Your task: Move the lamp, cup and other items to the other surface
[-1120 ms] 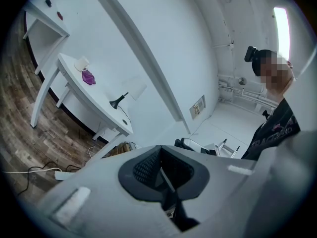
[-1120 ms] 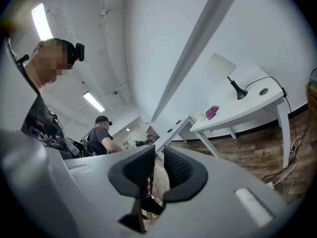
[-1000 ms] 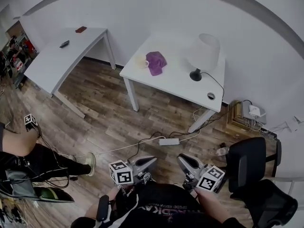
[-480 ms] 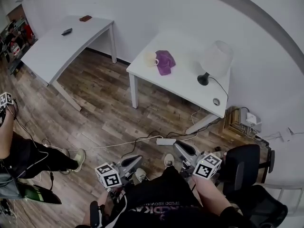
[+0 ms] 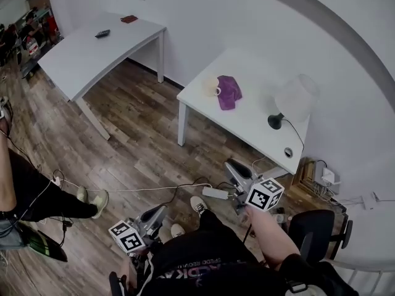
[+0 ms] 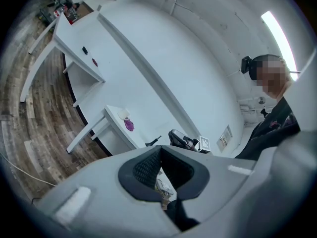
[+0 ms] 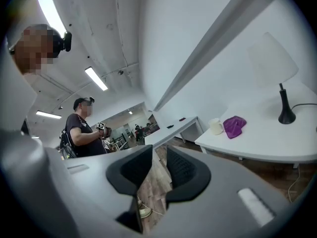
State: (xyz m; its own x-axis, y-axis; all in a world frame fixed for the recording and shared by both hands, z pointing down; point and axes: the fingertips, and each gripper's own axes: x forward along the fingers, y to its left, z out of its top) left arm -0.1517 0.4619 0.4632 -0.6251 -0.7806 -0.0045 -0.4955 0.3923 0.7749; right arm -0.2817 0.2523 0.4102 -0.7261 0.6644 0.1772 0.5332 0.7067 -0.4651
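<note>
On the small white table (image 5: pixel 247 119) stand a white lamp (image 5: pixel 295 97) with a black base, a cream cup (image 5: pixel 211 86) and a purple cloth (image 5: pixel 228 92) lying against the cup. In the right gripper view the lamp (image 7: pixel 281 95), cup (image 7: pixel 216 126) and cloth (image 7: pixel 234 124) lie ahead to the right. My right gripper (image 5: pixel 232 167) is raised over the floor short of that table; its jaws have just been opening and stand open, with nothing between them. My left gripper (image 5: pixel 157 214) hangs low by my knees, shut and empty, far from the table.
A long white table (image 5: pixel 92 51) at the far left carries two small dark items. A power strip (image 5: pixel 216 192) and cables lie on the wood floor in front of me. An office chair (image 5: pixel 316 228) stands at my right. Another person (image 7: pixel 81 128) stands at the left.
The small table has slid right in the head view. My right gripper has risen toward it and its jaws have parted. My left gripper has dropped toward the lower left.
</note>
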